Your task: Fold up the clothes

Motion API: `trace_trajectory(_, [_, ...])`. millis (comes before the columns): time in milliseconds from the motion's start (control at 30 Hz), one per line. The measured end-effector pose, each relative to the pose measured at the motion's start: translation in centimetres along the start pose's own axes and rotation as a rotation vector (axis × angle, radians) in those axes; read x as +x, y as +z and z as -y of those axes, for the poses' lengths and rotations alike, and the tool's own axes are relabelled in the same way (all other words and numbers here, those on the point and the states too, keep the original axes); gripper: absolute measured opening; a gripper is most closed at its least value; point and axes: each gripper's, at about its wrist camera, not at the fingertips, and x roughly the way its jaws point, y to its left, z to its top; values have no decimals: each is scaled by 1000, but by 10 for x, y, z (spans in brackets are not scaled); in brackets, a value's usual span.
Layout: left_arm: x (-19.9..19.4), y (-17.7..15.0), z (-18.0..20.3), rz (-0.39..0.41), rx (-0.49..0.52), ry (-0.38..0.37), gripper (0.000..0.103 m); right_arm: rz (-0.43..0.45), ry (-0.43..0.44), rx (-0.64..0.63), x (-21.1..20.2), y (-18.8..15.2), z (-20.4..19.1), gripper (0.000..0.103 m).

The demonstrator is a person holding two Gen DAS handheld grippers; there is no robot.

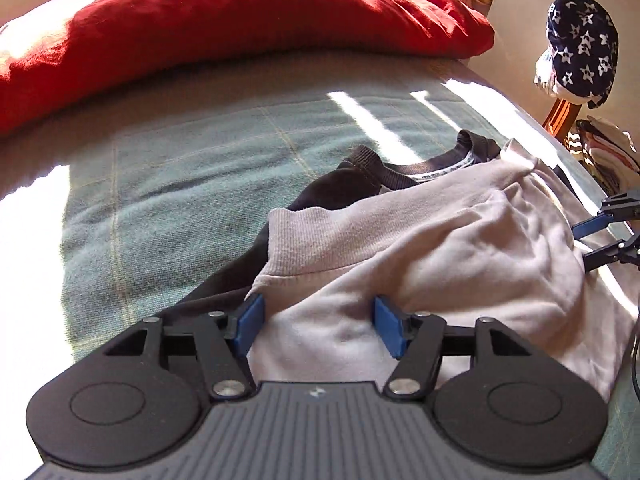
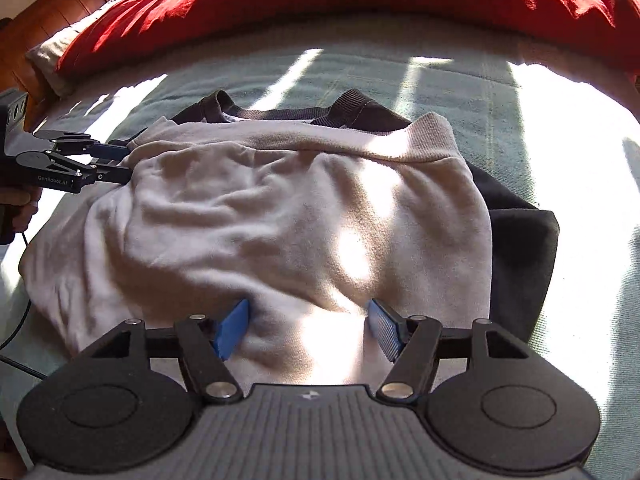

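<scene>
We are working on a pale sweatshirt [image 2: 280, 216] that is lying folded over on the green blanket [image 1: 180, 184], its ribbed hem [image 2: 424, 136] turned up toward the far side. Under it a black garment [image 2: 520, 248] is spreading flat, its ribbed collar [image 1: 400, 168] peeking out beyond the pale cloth and its body sticking out on one side.

Our left gripper [image 1: 318, 326] is hovering at the near edge of the sweatshirt, its blue pads [image 1: 250, 322] standing wide apart with pale fabric lying between them; nothing is being pinched. Our right gripper [image 2: 308, 330] is sitting likewise at the near edge from the other side, jaws parted over the cloth, clamping nothing. In the right wrist view, the left gripper is showing at the side of the pile, its tips just touching the sweatshirt's edge.

Beyond the clothes a red pillow [image 1: 240, 28] is stretching across the head of the bed. Off the bed's edge a star-patterned cloth [image 1: 580, 48] is draping over something.
</scene>
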Motion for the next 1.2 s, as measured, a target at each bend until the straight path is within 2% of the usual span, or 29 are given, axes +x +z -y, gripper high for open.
trace_trajectory(100, [-7, 10, -2, -26, -9, -25, 59, -19, -44, 5, -4, 7, -1, 77])
trace_trajectory(200, [-23, 19, 5, -13, -27, -84, 61, 17, -86, -12, -17, 17, -9, 78])
trace_trajectory(300, [-27, 19, 11, -5, -76, -184, 65, 72, -63, 20, -24, 28, -13, 83])
trace_trajectory(400, [-12, 16, 16, -25, -86, -192, 65, 92, -29, 64, -12, 36, -12, 83])
trace_trajectory(500, [7, 11, 15, -48, -76, -98, 67, 93, -43, 69, 9, 40, -5, 84])
trace_trajectory(533, [8, 9, 16, -60, -70, -51, 68, 86, -79, 75, 16, 39, 0, 84])
trace_trajectory(567, [0, 7, 18, -58, -85, -44, 68, 78, -119, 81, 22, 39, 6, 84])
trace_trajectory(733, [-39, -5, 31, -50, -162, -10, 66, 94, -70, 154, 1, 34, 22, 85])
trace_trajectory(833, [-66, -23, 47, -58, -253, -4, 67, 93, -45, 120, -19, 25, 15, 87])
trace_trajectory(967, [-78, -55, 74, -115, -350, 27, 67, 64, 10, 66, -29, 9, 7, 89])
trace_trajectory(1100, [-69, -96, 84, -221, -417, 143, 67, 5, 59, 31, -22, -11, 6, 90])
trace_trajectory(1200, [-79, -101, 90, -238, -431, 176, 67, -29, 55, -17, -17, -23, 4, 90])
